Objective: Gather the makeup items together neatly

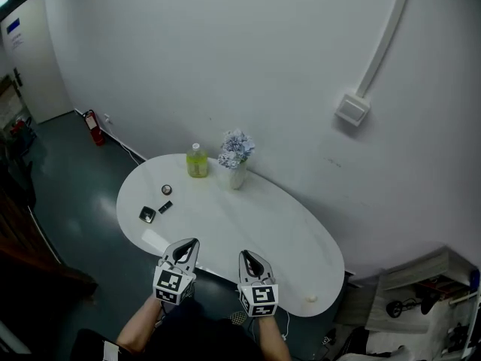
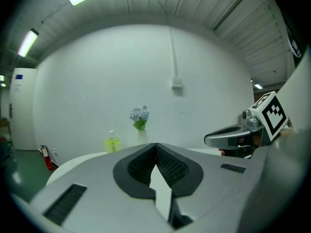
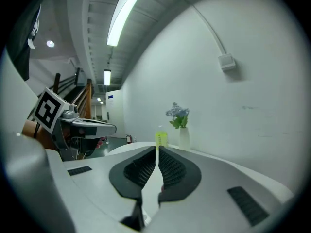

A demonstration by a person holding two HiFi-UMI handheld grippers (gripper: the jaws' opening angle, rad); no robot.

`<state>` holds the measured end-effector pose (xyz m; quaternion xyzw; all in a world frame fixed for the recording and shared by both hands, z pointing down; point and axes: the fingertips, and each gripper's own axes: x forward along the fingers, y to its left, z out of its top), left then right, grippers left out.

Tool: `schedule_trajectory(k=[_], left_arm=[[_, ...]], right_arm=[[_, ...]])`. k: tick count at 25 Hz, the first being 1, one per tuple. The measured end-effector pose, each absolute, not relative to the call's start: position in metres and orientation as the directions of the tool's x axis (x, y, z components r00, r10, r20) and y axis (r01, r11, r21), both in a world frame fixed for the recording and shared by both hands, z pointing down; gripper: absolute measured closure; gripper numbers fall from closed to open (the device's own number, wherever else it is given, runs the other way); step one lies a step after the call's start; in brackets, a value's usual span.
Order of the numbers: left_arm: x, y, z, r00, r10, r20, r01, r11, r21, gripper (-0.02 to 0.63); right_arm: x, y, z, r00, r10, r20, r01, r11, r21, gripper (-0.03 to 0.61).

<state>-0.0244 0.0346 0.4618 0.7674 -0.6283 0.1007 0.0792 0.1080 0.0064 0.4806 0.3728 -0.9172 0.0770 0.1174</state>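
Observation:
On the left part of the white oval table [image 1: 278, 232] lie three small makeup items: a round dark compact [image 1: 166, 189], a short black stick [image 1: 165, 207] and a square black case [image 1: 147, 214]. My left gripper [image 1: 189, 246] and right gripper [image 1: 249, 256] hover side by side over the table's near edge, well short of the items. Both are shut with nothing between the jaws. In the left gripper view its jaws [image 2: 156, 147] meet at the tip. The right gripper view shows the same for its jaws [image 3: 156, 149].
A yellow-green bottle [image 1: 197, 161] and a white vase of pale blue flowers [image 1: 236, 158] stand at the table's far edge by the wall. A tiny pale object [image 1: 311, 298] lies at the right end. A fire extinguisher [image 1: 93, 127] stands on the floor at the left, and shelving clutter [image 1: 428, 299] at the right.

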Motion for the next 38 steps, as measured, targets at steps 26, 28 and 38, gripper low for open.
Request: schedule_trajectory(k=[26, 28, 38], left_arm=[[-0.292, 0.031, 0.545, -0.063, -0.927, 0.369, -0.995, 0.088, 0.053, 0.597], [-0.303, 0.023, 0.559, -0.055, -0.921, 0.386, -0.994, 0.085, 0.062, 0.597], [-0.342, -0.007, 0.62, -0.018, -0.882, 0.47, -0.99, 0.083, 0.117, 0.597]], right_arm=[[-0.191, -0.036, 0.566, -0.831, -0.368, 0.416, -0.439, 0.894, -0.087, 0.535], [-0.204, -0.046, 0.579, -0.824, -0.361, 0.436, -0.438, 0.895, -0.087, 0.535], [-0.253, -0.078, 0.644, -0.793, -0.307, 0.526, -0.422, 0.9, -0.111, 0.535]])
